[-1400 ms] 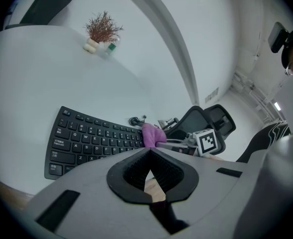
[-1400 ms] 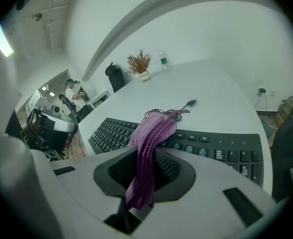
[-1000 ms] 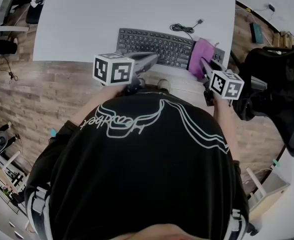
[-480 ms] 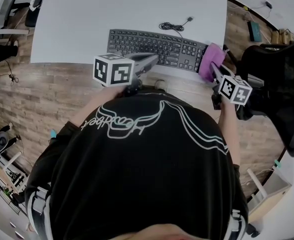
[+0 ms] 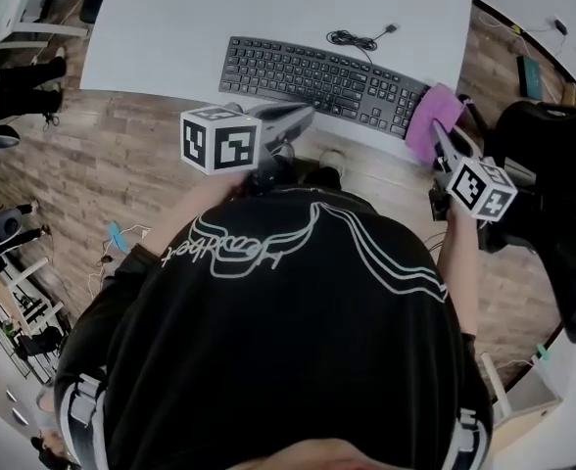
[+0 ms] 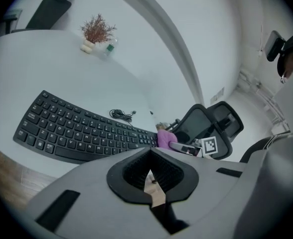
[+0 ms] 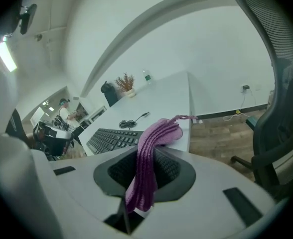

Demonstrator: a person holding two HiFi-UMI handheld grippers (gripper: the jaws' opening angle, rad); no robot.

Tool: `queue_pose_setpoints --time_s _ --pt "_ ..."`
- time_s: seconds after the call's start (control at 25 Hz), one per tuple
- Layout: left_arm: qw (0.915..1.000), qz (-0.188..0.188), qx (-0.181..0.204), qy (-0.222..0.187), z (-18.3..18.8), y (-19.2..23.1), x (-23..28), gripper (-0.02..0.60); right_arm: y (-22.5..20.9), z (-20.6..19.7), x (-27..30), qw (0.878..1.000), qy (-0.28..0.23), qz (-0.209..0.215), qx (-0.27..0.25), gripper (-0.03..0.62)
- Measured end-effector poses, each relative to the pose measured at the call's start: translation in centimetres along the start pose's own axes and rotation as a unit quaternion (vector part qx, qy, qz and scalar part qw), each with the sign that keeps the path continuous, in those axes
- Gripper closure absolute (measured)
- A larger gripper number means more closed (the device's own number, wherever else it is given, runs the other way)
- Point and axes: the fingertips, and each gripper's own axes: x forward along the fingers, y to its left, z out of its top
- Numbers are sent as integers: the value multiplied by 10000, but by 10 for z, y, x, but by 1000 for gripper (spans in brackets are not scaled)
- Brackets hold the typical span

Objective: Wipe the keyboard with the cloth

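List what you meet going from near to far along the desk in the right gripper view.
Purple cloth → keyboard → coiled cable → potted plant

At twelve o'clock in the head view the keyboard is matt black plastic on a smooth white table — the floor, at nine, shows grainy wood planks. The cloth, at two, is ribbed purple knit against the smooth grey plastic of the right gripper.
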Motion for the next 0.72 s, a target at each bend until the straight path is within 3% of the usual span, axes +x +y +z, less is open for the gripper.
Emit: queue_pose_setpoints --time_s 0.2,0.4,0.52,0.72 --pt "9993 103 130 -327 3 -14 -24 577 43 24 -17 9974 -437 441 -357 533" --pt "9971 -165 555 -485 1 -47 -44 577 107 32 -56 9892 -1012 854 -633 533" --pt "9933 -453 881 -602 -13 -73 -61 577 145 16 -81 9851 -1225 946 -753 533" --pt "9906 -649 982 -697 -69 -92 -116 577 218 -38 -117 9818 -1353 1103 -752 533"
